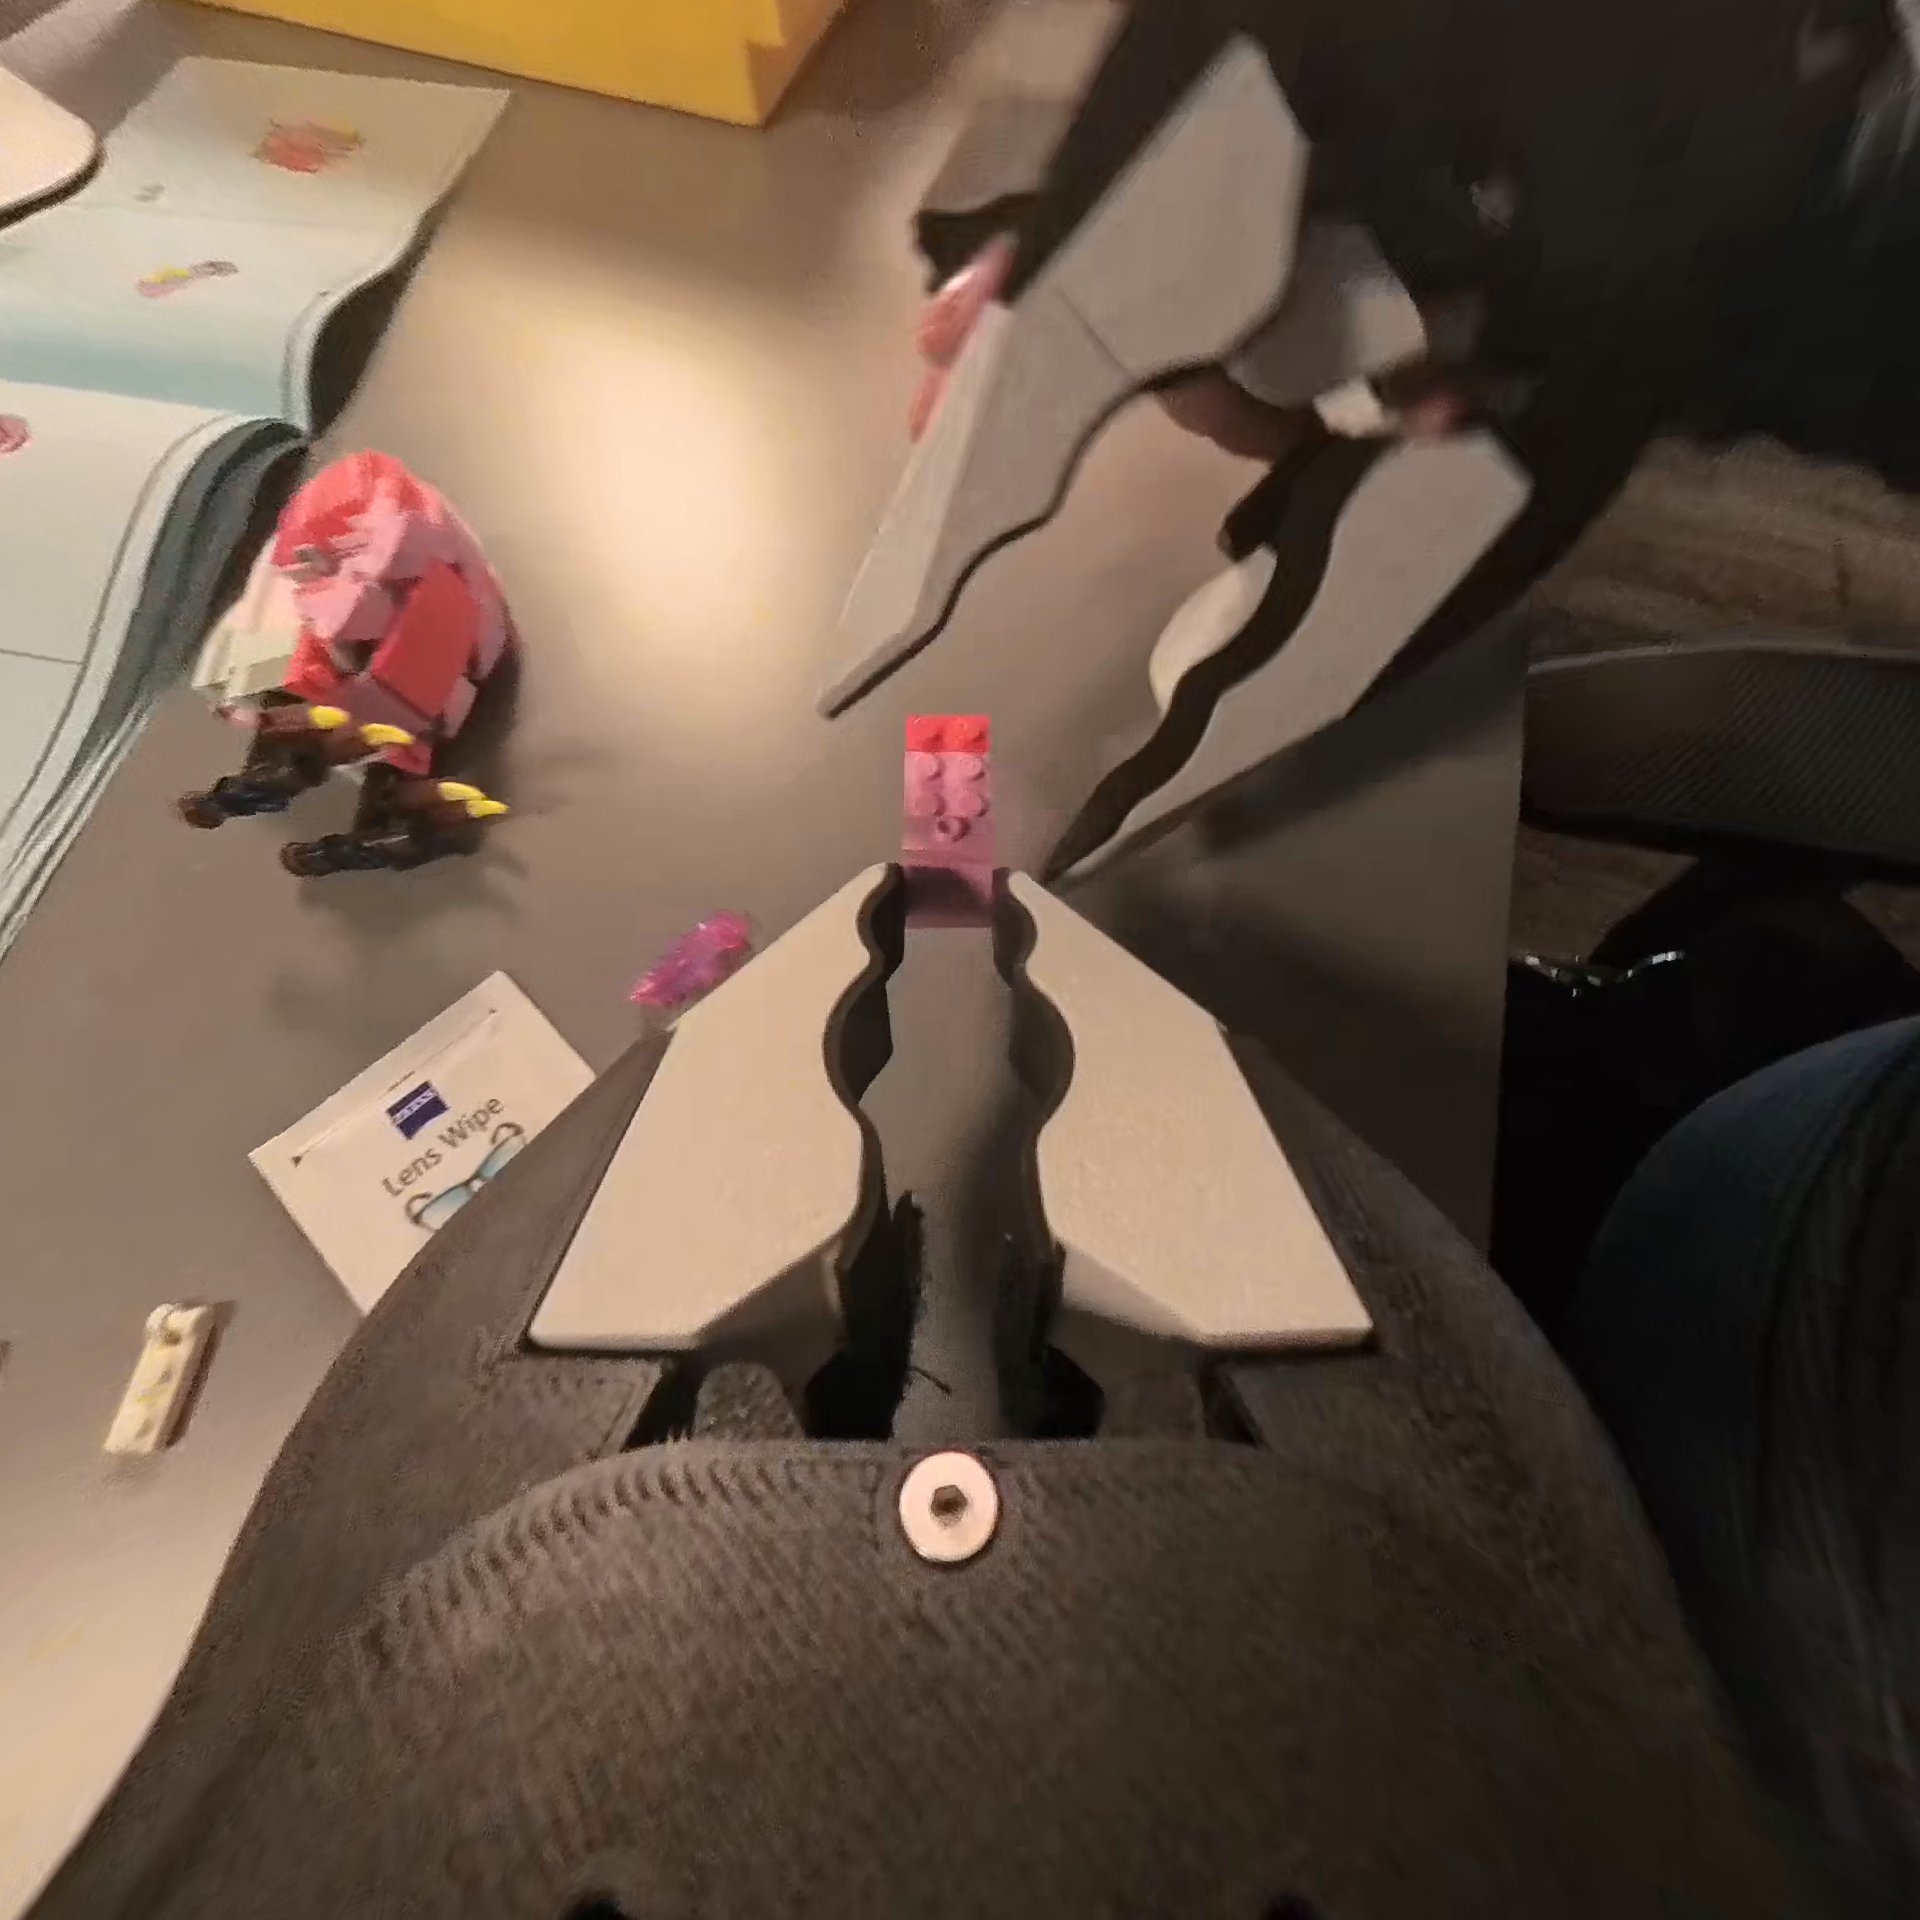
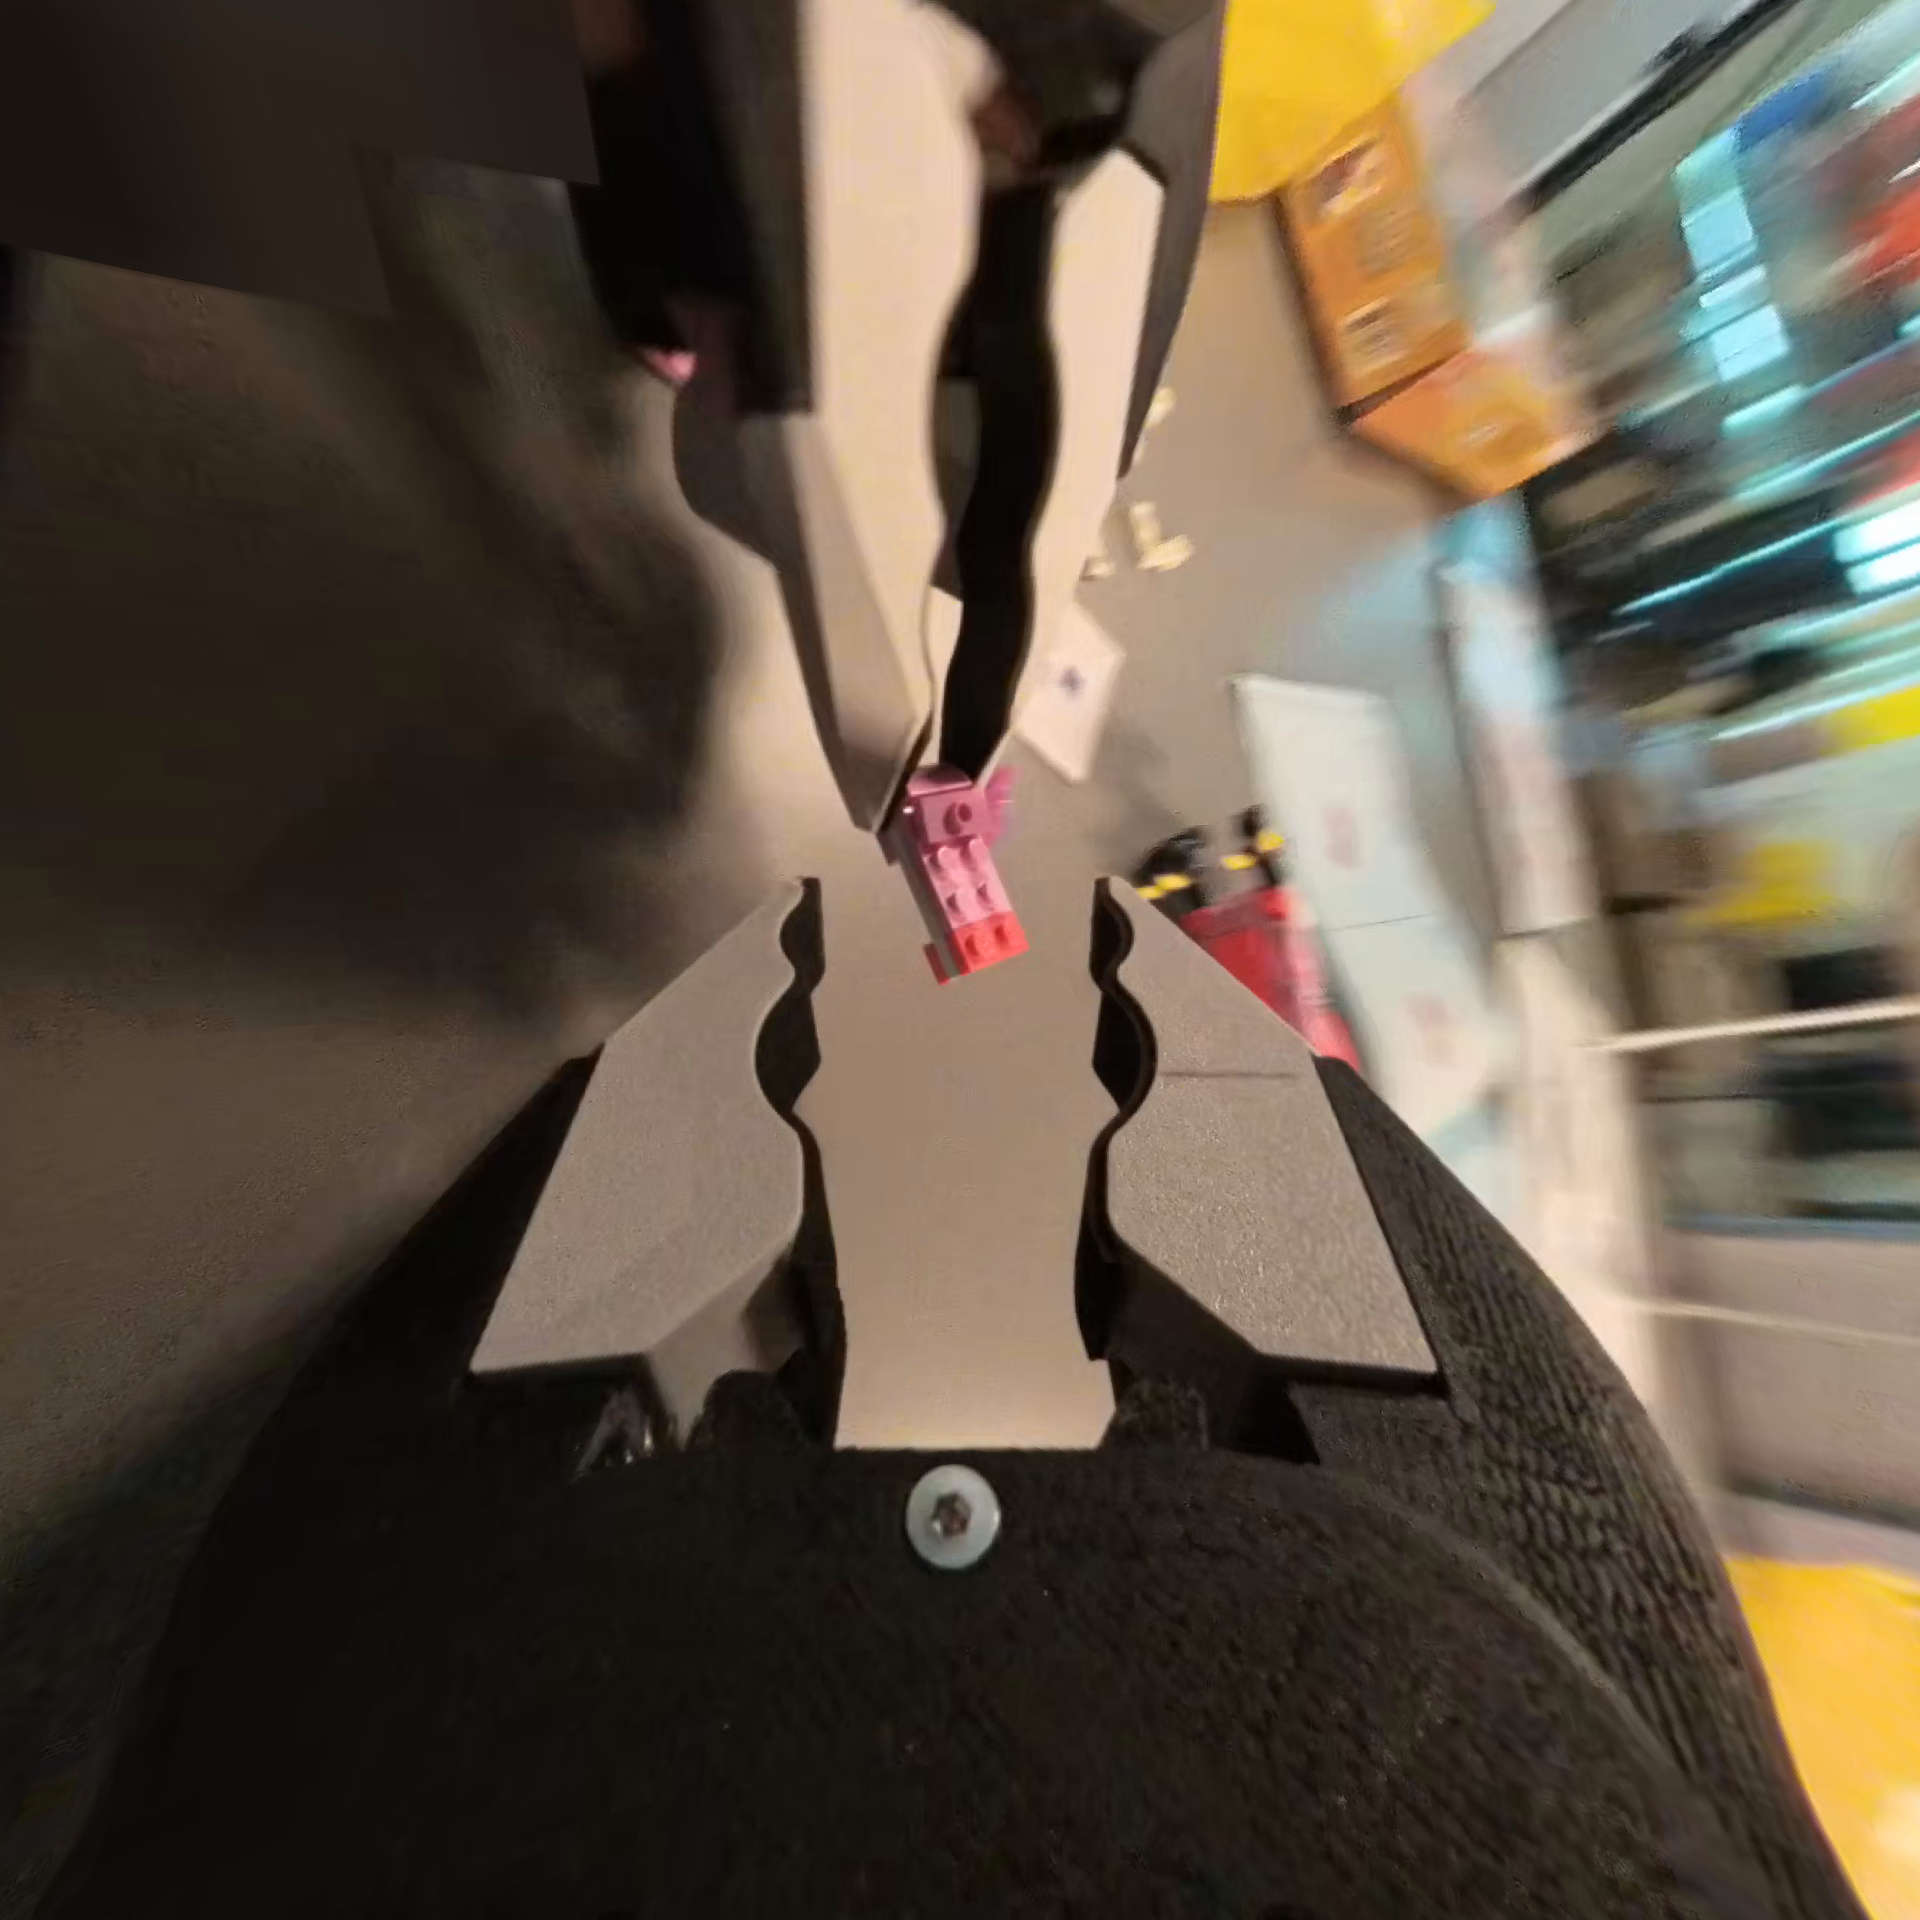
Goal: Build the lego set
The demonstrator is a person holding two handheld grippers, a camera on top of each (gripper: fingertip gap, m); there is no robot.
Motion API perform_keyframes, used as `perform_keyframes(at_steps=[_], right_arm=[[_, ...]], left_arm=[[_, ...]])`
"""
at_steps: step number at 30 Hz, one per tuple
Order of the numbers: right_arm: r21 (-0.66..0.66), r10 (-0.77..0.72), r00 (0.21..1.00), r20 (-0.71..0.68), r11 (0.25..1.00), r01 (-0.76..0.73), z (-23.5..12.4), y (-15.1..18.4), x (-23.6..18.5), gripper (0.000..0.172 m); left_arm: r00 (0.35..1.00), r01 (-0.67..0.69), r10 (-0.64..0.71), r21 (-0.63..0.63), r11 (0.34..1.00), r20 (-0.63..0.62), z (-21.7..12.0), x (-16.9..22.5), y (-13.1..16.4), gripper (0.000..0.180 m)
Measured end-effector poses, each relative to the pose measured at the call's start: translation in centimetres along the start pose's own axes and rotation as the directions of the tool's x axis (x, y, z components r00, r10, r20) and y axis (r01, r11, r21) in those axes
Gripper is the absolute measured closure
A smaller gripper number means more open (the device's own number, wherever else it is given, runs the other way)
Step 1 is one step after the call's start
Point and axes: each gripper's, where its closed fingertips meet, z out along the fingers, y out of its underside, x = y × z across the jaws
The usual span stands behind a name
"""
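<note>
Brick strip (pink, red-tipped) sat pinched in the left claw at frame centre; only the right wrist view showed the right claw spread, apart from it, above the desk.

At frame centre the brick strip was pink and purple with a red tip. At left, the brick figure was red and pink with yellow claws. Upper left, a yellow box.

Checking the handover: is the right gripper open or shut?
Open: the right gripper has jaws spread wide, clear of the brick piece.
</note>
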Motion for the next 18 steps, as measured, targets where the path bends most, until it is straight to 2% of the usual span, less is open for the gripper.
perform_keyframes(at_steps=[1, 3, 5, 11, 18], right_arm=[[-0.028, -0.12, 0.987, -0.103, 0.993, 0.118, 0.0, 0.0, 0.7, 0.124], [-0.128, -0.348, 0.9, -0.261, 0.937, 0.326, 0.1, -0.2, 1.8, 0.133], [-0.191, -0.491, 0.802, -0.34, 0.871, 0.452, 0.3, -0.6, 2.2, 0.144], [-0.266, -0.577, 0.688, -0.44, 0.815, 0.514, 0.5, -1.4, 3.3, 0.159], [-0.268, -0.59, 0.673, -0.447, 0.806, 0.529, 0.3, -1.7, 3.6, 0.165]], left_arm=[[1.0, 0.024, -0.024, 0.006, 1.0, 0.006, -0.3, -0.3, -0.3, 0.165], [0.998, 0.06, -0.06, 0.016, 0.998, 0.011, -0.7, -0.7, -1.0, 0.165], [0.996, 0.087, -0.087, 0.02, 0.996, 0.01, -1.1, -0.9, -1.5, 0.165], [0.991, 0.131, -0.131, 0.022, 0.991, -0.004, -1.4, -1.0, -2.0, 0.165], [0.994, 0.109, -0.11, 0.032, 0.994, 0.011, -1.8, -0.9, -2.3, 0.165]])
